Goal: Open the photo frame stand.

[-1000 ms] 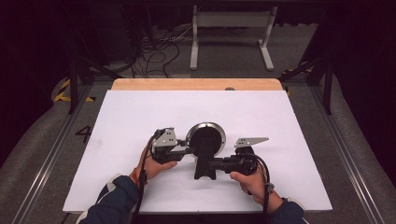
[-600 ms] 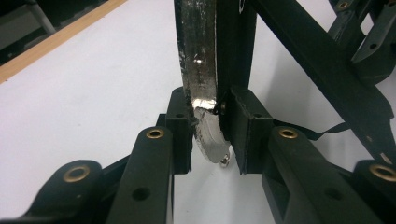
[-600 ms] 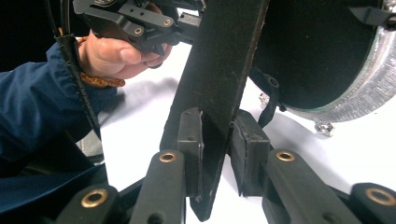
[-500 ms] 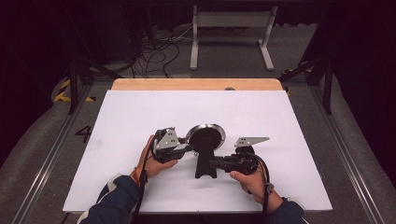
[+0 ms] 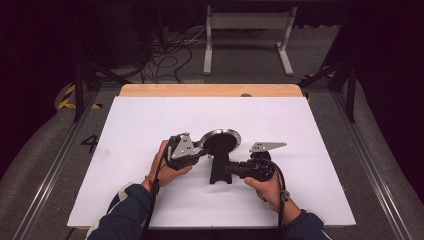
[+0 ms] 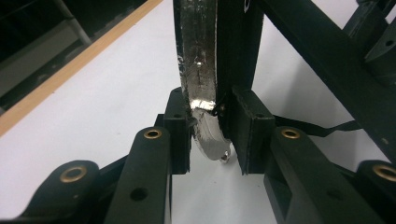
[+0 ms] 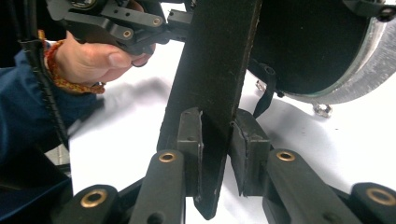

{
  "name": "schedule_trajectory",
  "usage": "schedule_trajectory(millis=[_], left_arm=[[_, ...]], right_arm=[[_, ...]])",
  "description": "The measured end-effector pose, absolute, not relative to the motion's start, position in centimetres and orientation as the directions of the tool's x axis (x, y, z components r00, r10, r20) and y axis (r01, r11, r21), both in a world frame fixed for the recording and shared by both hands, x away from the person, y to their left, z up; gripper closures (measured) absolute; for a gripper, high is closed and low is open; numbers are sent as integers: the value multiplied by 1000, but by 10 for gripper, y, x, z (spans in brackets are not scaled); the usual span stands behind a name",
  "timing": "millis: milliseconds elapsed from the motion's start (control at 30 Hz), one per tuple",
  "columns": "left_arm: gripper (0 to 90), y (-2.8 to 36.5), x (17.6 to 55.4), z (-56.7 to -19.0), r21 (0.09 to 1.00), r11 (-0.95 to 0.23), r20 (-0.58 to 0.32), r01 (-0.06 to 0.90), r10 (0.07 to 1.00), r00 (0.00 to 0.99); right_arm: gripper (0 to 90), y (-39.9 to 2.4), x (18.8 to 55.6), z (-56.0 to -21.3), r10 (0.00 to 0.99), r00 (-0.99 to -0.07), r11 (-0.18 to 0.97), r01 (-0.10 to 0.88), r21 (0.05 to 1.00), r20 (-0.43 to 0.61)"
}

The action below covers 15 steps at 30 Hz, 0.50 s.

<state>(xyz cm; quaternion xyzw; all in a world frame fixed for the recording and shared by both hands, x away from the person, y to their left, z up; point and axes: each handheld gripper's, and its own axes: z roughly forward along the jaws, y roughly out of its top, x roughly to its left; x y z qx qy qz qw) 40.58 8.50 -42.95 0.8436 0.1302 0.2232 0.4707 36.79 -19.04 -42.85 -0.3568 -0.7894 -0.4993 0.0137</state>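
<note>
A round disc (image 5: pixel 220 141) with a silver metal rim and a black face sits mid-table, with a flat black bar (image 5: pixel 219 172) running from it toward the person. My left gripper (image 5: pixel 200 149) comes in from the left. In the left gripper view it (image 6: pixel 212 126) is shut on the disc's edge (image 6: pixel 201 70), one pad on the silver rim and one on the black side. My right gripper (image 5: pixel 229 170) comes in from the right. In the right gripper view it (image 7: pixel 217 144) is shut on the black bar (image 7: pixel 217 70), with the disc (image 7: pixel 308 42) just behind.
The white table sheet (image 5: pixel 150 120) spreads on all sides of the disc. A wooden strip (image 5: pixel 210 90) borders its far edge. Beyond it on the floor stand a grey metal frame (image 5: pixel 247 30) and loose cables (image 5: pixel 165 55). Metal rails (image 5: pixel 60 160) flank the table.
</note>
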Motion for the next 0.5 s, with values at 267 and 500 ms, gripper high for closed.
schedule_trajectory(millis=[267, 500], left_arm=[[695, 84, 413, -431, 860, -510, 247, 18, 448, 859], [681, 83, 417, -433, 863, -506, 262, 15, 472, 842]], right_arm=[[753, -188, 374, -428, 581, -738, 258, 567, 782, 343], [747, -186, 380, -426, 595, -737, 263, 557, 788, 322]])
